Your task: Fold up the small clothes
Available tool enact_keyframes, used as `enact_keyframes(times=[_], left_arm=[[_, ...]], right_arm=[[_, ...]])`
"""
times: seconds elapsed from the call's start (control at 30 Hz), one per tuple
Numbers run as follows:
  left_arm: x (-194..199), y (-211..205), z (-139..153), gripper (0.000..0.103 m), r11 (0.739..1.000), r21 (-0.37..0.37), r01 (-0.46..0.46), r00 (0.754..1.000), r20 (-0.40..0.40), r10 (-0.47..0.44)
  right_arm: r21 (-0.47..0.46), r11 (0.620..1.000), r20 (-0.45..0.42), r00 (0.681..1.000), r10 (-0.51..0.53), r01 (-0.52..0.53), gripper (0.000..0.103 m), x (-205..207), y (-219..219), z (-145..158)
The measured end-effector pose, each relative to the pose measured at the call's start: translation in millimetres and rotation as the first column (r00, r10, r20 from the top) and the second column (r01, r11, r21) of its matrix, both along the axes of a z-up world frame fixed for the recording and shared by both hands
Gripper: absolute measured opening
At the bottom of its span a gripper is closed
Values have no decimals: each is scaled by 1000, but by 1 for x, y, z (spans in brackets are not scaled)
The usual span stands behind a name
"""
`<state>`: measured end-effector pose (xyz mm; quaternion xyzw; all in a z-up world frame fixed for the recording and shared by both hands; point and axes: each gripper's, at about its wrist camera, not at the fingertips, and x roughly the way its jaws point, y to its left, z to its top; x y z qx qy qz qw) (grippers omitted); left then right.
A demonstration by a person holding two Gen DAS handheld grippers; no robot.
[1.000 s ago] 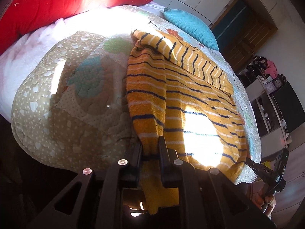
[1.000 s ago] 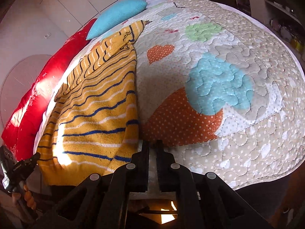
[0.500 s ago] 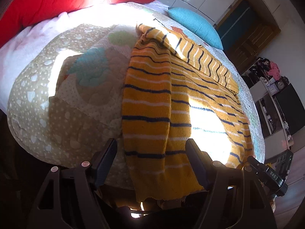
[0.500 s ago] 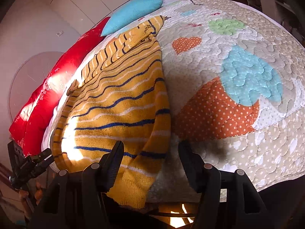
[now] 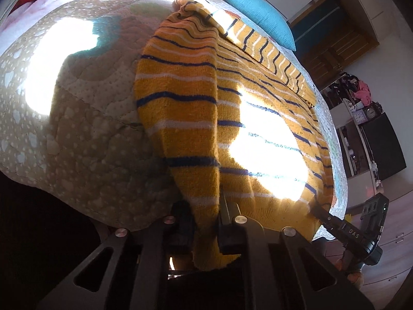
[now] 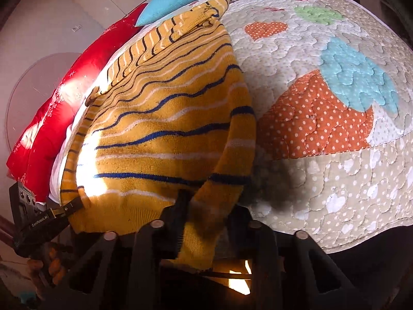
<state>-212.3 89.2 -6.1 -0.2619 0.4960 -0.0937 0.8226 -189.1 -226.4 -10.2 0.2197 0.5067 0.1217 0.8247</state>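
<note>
Left wrist view: the left claw point(image 5: 206, 222) is closing its jaws on the near hem of a mustard-yellow knitted sweater with navy and white stripes point(image 5: 180, 108), the fabric being pinched between the two black pads and hanging below them. The sweater is lying lengthwise on a quilted patchwork bedspread in beige, orange and turquoise point(image 5: 77, 142), its near hem reaching the bed's front edge and a sleeve lying folded across its far end. Bright sun patches are falling on both cloth and quilt. A turquoise cushion point(image 5: 260, 15) and a red pillow point(image 6: 51, 118) are resting at the far end of the bed. The right claw point(image 6: 204, 222) is likewise closing on the opposite corner of the same hem, knit showing between its pads and drooping below them. Each view is showing the other claw at the sweater's far bottom corner, with fingers point(image 6: 53, 263) of the hand holding the left one visible.
</note>
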Motion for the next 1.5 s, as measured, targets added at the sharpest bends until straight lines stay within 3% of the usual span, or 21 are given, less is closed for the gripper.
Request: enact_keyframes(times=[0.17,0.3,0.5,0.63,0.83,1.0,1.07,1.2,1.27,1.33,1.43,1.5], left_arm=[[-12,4,37,10,1000,14,15,996,92,-17],[-1,8,70,10,999,-26,40,984,175,-35],[63,15,102,10,998,-54,18,968,249,-4],[127,13,114,10,999,-36,-4,956,292,15],[223,-2,102,10,996,95,-5,968,252,-19],[273,0,83,10,996,84,3,986,166,-17],[285,4,80,11,997,74,2,989,149,-13],[306,22,73,23,999,-32,-43,992,114,47],[314,31,65,27,992,-99,-73,993,85,82],[320,38,58,34,982,-162,-96,993,54,106],[327,48,50,51,950,-288,-118,990,34,133],[328,56,49,63,915,-378,-141,986,32,165]], right_arm=[[61,996,42,997,58,-61,12,-3,2,26],[113,990,128,990,67,-82,12,11,-1,63],[238,969,209,978,12,-62,12,80,-11,100],[247,968,245,969,-22,-41,12,141,-14,118],[297,954,148,985,-84,37,12,251,-16,101],[277,959,29,997,-75,64,14,312,-10,62],[313,946,-6,996,-84,82,14,327,-15,48],[445,884,-73,990,-123,142,22,348,-30,30],[523,835,-93,986,-140,168,40,358,-38,23],[591,781,-116,980,-164,201,48,366,-45,17],[639,731,-144,971,-193,240,58,377,-51,11],[637,730,-144,969,-202,247,59,383,-52,11]])
